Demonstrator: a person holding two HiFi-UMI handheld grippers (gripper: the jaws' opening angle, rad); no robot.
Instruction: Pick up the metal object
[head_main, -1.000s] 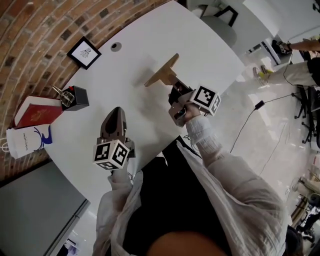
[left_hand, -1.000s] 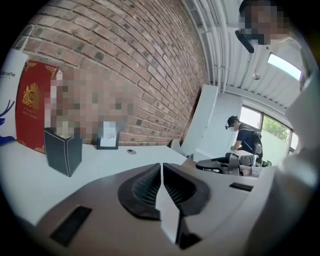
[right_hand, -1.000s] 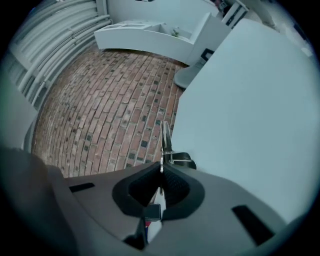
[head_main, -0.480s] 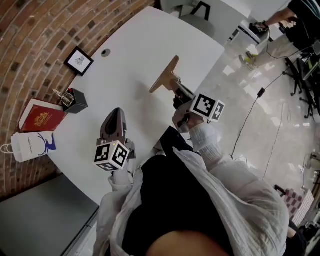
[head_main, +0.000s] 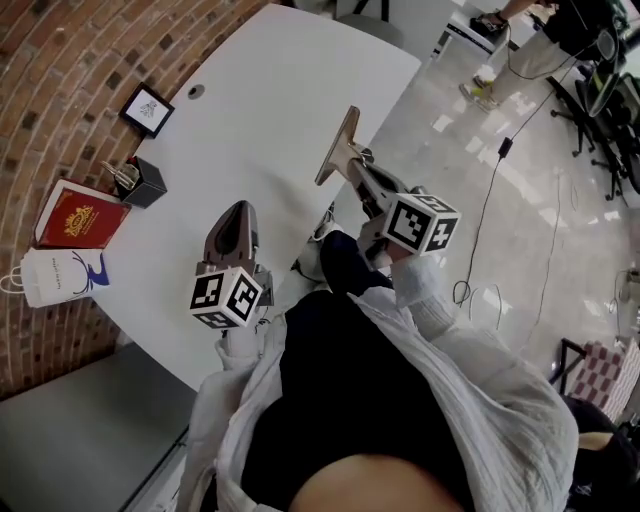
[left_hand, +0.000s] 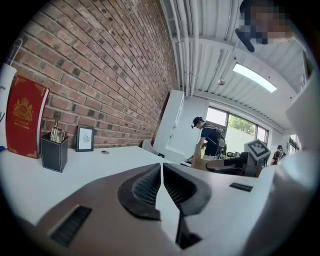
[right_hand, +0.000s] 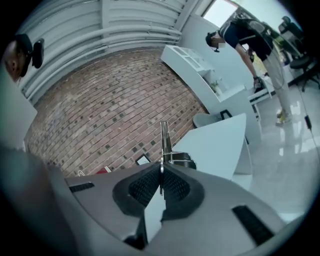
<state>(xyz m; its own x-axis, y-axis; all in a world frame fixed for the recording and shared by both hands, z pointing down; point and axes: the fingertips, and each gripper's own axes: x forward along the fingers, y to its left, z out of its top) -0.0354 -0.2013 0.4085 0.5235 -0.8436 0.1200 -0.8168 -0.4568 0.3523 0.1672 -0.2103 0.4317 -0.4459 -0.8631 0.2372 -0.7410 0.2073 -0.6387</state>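
Observation:
The metal object (head_main: 339, 146) is a flat tan plate with a small bracket, held up off the white table (head_main: 270, 90) at its right edge. My right gripper (head_main: 363, 174) is shut on its near end. In the right gripper view the plate (right_hand: 164, 136) stands edge-on, sticking up from between the closed pads of the right gripper (right_hand: 161, 172). My left gripper (head_main: 236, 212) hovers over the table's near part, shut, with nothing in it. Its pads meet in the left gripper view (left_hand: 161, 169).
A black pen holder (head_main: 146, 182), a red book (head_main: 76, 224), a white paper bag (head_main: 50, 278) and a small framed picture (head_main: 147, 110) line the brick-wall side of the table. A person (left_hand: 212, 138) stands far off. Cables lie on the shiny floor (head_main: 520, 200) to the right.
The right gripper has carried the metal object up and away from the table's middle to its right edge, rolling as it went. The left gripper has drifted along the table, still shut.

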